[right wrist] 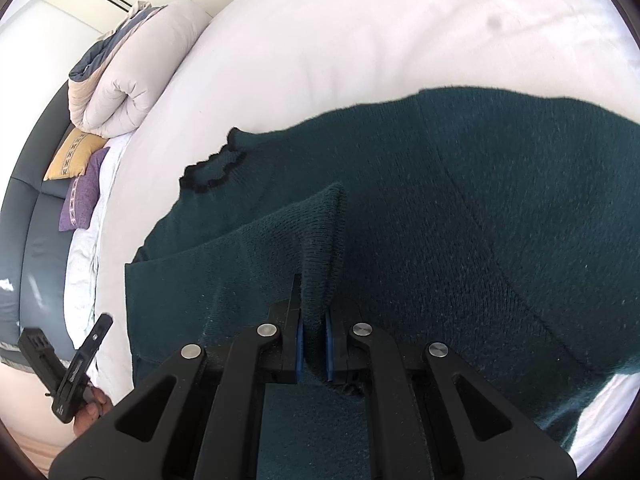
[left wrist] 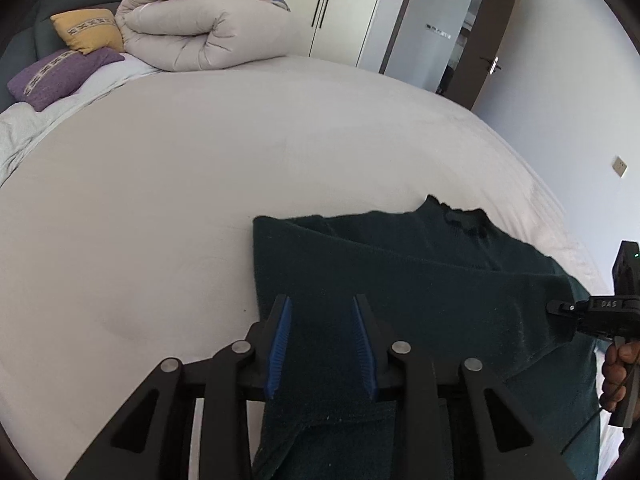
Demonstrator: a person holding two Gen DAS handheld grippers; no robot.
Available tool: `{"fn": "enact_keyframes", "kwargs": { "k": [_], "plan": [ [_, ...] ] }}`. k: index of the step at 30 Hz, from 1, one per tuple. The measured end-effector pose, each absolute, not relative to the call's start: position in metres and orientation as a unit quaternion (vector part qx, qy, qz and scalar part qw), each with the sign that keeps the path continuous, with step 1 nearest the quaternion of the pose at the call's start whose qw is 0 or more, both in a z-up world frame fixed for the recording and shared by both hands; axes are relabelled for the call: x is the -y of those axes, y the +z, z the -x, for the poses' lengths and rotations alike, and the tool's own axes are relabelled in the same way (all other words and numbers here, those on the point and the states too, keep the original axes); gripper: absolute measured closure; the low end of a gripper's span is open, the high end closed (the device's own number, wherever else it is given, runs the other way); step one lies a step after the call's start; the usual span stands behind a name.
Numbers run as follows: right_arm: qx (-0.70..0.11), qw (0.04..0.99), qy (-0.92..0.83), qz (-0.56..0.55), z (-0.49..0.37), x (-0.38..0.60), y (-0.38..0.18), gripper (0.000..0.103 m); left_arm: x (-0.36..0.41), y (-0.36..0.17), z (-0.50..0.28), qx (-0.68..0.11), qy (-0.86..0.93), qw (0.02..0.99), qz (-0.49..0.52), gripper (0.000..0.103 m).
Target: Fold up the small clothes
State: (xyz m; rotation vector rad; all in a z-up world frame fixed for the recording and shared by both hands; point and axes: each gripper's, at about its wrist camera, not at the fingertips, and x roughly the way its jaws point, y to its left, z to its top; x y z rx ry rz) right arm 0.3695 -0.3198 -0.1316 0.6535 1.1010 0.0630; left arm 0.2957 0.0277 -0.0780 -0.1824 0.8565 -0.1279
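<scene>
A dark green knit sweater [left wrist: 420, 280] lies on the white bed [left wrist: 180, 200], its black-trimmed collar [right wrist: 212, 172] toward the pillows. My left gripper [left wrist: 322, 308] is open, its blue pads either side of the sweater's near left edge, just above the cloth. My right gripper [right wrist: 314, 300] is shut on a raised fold of the sweater's sleeve cuff [right wrist: 322, 240] and lifts it over the body of the sweater [right wrist: 480, 220]. The right gripper also shows in the left wrist view [left wrist: 560, 308], at the sweater's right edge. The left gripper shows in the right wrist view [right wrist: 100, 324] at lower left.
A rolled beige duvet [left wrist: 200, 28] lies at the head of the bed with a yellow pillow [left wrist: 88, 30] and a purple pillow [left wrist: 56, 76]. A dark grey headboard [right wrist: 24, 240] lies behind. White wardrobes [left wrist: 340, 8] and an open door [left wrist: 496, 40] stand beyond the bed.
</scene>
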Motion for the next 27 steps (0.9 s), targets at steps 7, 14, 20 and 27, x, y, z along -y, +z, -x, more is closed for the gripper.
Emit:
{"fn": "enact_keyframes", "kwargs": {
  "k": [7,14,20,27],
  "plan": [
    [-0.500,0.797,0.025,-0.337,-0.320,0.350,-0.166,0.096,-0.024,-0.118,-0.304,-0.411,-0.068,0.907,0.070,0.069],
    [-0.485,0.796,0.037,-0.360,-0.296,0.365,-0.182,0.095,-0.026,-0.123,-0.303,-0.401,-0.075,0.909,0.080,0.069],
    [-0.406,0.854,-0.010,-0.325,-0.262,0.356,-0.128,0.091,-0.020,-0.124,-0.302,-0.398,-0.068,0.913,0.067,0.069],
    [-0.473,0.791,0.094,-0.377,-0.289,0.305,-0.194,0.097,-0.022,-0.125,-0.304,-0.398,-0.070,0.912,0.072,0.068]
  ]
}}
